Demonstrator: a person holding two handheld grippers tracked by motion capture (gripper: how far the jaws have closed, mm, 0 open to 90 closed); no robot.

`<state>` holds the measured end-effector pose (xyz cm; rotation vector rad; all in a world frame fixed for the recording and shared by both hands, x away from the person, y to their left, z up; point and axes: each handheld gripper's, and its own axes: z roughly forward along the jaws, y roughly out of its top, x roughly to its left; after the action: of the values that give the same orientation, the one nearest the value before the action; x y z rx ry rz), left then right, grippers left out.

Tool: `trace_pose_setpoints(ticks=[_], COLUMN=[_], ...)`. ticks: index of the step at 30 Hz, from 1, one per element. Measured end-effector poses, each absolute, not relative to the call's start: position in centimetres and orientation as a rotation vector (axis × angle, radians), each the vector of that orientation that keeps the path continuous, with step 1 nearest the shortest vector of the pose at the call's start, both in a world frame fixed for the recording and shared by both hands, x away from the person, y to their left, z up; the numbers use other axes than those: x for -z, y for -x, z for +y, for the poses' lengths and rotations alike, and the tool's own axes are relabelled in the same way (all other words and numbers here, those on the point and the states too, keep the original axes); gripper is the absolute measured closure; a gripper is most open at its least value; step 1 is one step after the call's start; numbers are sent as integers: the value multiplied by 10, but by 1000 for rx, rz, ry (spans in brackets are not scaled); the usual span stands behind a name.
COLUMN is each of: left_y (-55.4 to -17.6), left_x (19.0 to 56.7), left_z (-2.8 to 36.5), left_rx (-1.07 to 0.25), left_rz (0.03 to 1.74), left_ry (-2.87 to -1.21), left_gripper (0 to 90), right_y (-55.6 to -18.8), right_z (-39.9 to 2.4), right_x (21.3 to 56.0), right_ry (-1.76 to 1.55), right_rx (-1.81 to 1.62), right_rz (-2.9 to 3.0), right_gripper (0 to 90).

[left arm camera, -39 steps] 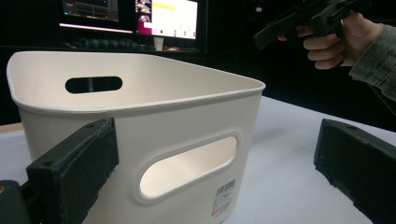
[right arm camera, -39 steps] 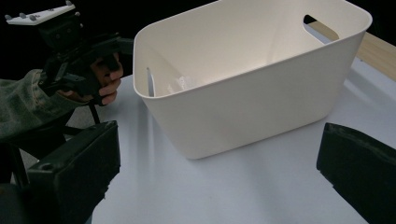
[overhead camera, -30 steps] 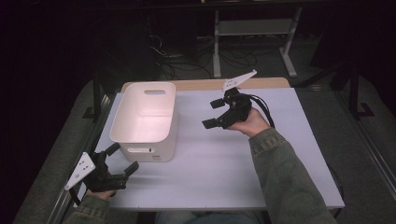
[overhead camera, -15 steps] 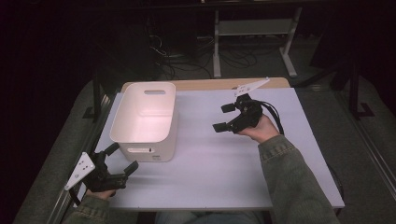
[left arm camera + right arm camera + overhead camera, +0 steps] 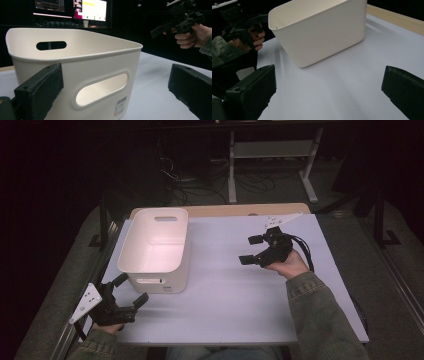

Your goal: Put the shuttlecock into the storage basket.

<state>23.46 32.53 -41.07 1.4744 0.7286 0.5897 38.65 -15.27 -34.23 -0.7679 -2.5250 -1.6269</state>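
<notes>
— Grippers first: how are the 2 held?

— Both are seen with jaws spread wide and nothing between them. The left gripper (image 5: 127,291) is held low at the table's near left corner, just off the near end of the white bin (image 5: 155,251). The right gripper (image 5: 254,249) is held above the right half of the table (image 5: 240,305), toward the far edge, its jaws turned toward the bin.

— And the bin itself?

— It is stood upright on the left part of the table, its far end close to the far edge, its left wall near the left edge. Nothing can be made out inside it from the high view. A slot handle is cut into each end wall, and a small barcode label (image 5: 120,106) is stuck low on the near end, beside that slot.

— Is the bin touched by either gripper?

— No contact is shown. In the left gripper view the bin's near end wall is seen just beyond the 2 jaws, with the slot between them. In the right gripper view the bin's long side is seen farther off, well apart from the jaws, with bare white tabletop between.

— Anything else on that surface?

— A wooden strip (image 5: 235,210) is seen along the far edge.
</notes>
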Motion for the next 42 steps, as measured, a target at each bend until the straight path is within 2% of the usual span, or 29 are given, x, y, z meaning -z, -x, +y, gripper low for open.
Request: trace_pose_setpoints(ticks=[18,42], left_y=[-234,-234], left_x=[411,411], left_z=[325,325], left_rx=[-591,-592], left_rz=[732,729], left_ry=[-1472,-1483], left_gripper=[0,0], right_y=[-368,-330], right_z=[-185,-207], right_x=[366,393], right_ry=[891,981], right_rx=[1666,1768], right_rz=[-2531,-2509], right_gripper=[0,0])
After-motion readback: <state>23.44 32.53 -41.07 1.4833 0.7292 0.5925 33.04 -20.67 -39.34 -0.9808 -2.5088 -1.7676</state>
